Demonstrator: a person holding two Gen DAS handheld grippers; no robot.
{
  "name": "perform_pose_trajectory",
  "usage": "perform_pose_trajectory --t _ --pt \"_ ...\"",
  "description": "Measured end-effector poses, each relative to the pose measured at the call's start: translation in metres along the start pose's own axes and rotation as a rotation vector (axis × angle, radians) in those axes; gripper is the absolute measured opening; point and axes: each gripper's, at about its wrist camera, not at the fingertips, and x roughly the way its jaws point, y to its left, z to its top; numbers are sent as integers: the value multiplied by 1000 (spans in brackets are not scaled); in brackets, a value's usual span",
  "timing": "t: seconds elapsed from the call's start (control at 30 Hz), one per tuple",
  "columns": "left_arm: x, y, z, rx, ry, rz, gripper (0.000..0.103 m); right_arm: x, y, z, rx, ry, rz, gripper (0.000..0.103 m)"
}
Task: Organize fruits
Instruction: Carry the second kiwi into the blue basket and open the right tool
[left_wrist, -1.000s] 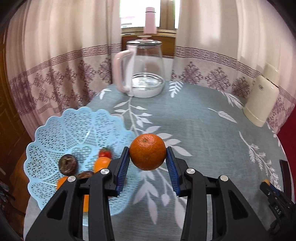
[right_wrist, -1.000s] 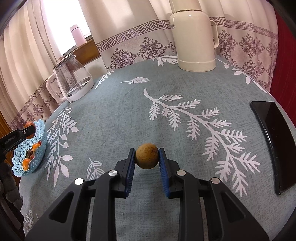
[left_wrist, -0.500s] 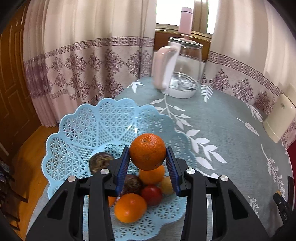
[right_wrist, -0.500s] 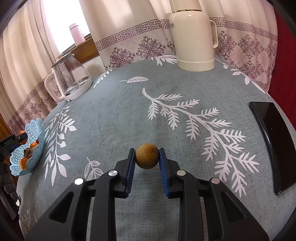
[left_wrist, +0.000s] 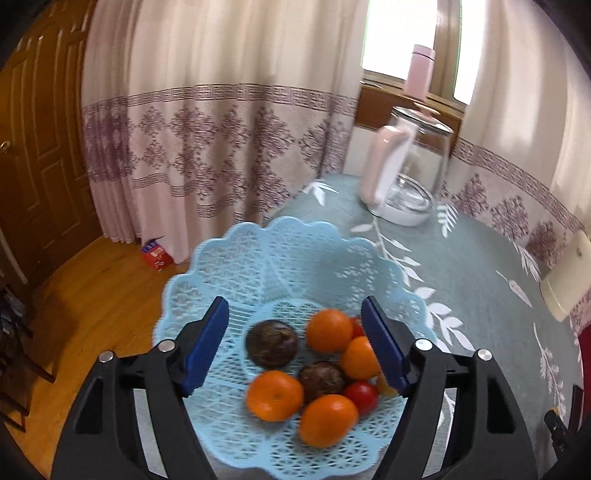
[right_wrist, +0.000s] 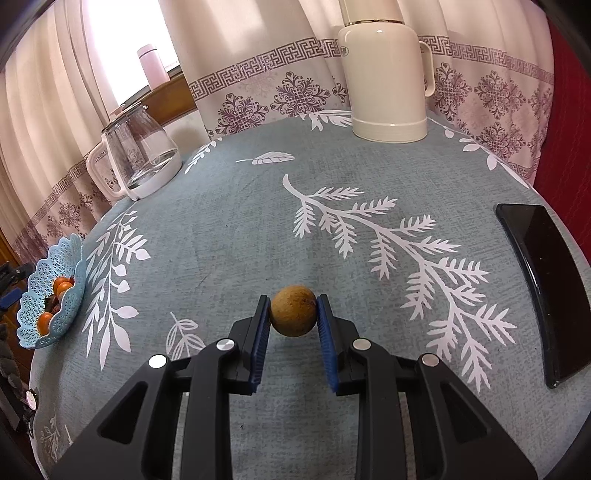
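Left gripper (left_wrist: 295, 345) hangs spread wide above the blue lattice basket (left_wrist: 236, 266) with nothing between its blue pads (left_wrist: 207, 343). Its own camera looks straight down into that basket: oranges (left_wrist: 274, 396), two dark wrinkled fruits (left_wrist: 272, 343) and small red fruits (left_wrist: 362, 395) lie together in the bottom, toward the side nearer the glass kettle (left_wrist: 406, 177). Beyond the basket, off the table, this view alone shows the wooden floor and a small red box (left_wrist: 155, 254) by the curtain.

Right gripper (right_wrist: 292, 314) is clamped on a small round brown fruit (right_wrist: 293, 311) above the leaf-print tablecloth (right_wrist: 240, 229), well apart from the basket (right_wrist: 51, 325), which appears only small at the table's edge. Only this camera shows the cream thermos jug (right_wrist: 386, 74) and the black phone (right_wrist: 543, 280), both far from the basket.
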Motion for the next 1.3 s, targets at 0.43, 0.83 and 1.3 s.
perform_pose_trajectory --t 0.43,0.83,1.3 --pt "-11 45 -10 -44 -24 61 83 -1 11 3 -34 4 -36 26" --pt "-16 62 -13 -42 -28 53 84 -16 101 11 -158 2 166 26" --pt "-21 73 -13 -64 -30 38 84 -16 212 -3 -321 62 353 26"
